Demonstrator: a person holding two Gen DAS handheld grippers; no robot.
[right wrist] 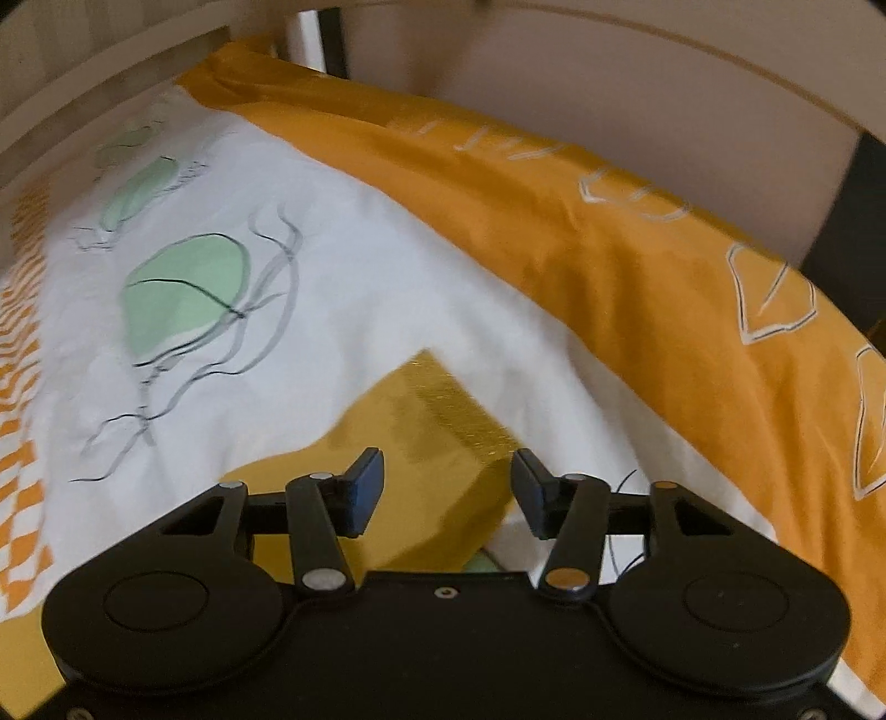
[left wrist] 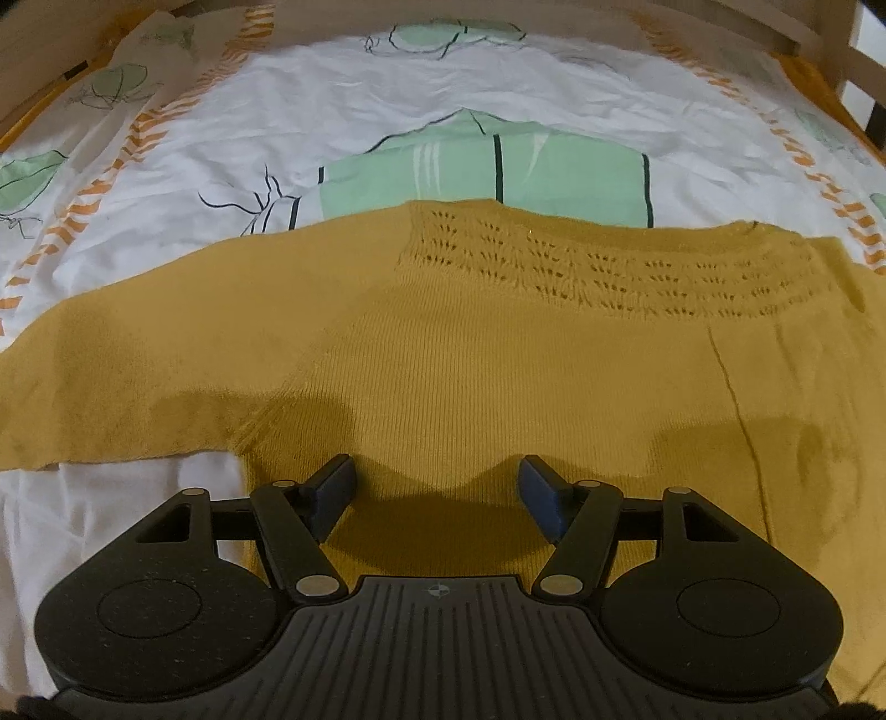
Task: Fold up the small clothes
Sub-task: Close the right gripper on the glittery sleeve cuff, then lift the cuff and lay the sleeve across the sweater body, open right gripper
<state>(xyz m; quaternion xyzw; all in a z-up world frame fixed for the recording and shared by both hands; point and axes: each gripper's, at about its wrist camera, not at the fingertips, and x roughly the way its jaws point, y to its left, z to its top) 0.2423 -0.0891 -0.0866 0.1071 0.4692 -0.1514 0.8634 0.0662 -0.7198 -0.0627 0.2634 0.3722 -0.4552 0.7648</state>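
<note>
A mustard knit sweater (left wrist: 498, 343) lies spread flat on the bed, its lace-patterned yoke at the far side and one sleeve reaching out to the left. My left gripper (left wrist: 437, 471) hovers over the sweater's lower body near the armpit. It is open, with only flat fabric beneath it. In the right wrist view a pointed end of the mustard sweater (right wrist: 432, 410) lies on the white sheet. My right gripper (right wrist: 448, 465) is just above that end, its jaws apart and the pads not pressing on the fabric. This view is motion-blurred.
A white bed sheet (left wrist: 387, 111) printed with green shapes and orange stripes covers the bed. Its wide orange border (right wrist: 637, 288) runs along the right side. A wooden bed rail (left wrist: 786, 27) stands at the far edge, and a pale wall (right wrist: 637, 99) rises beyond the border.
</note>
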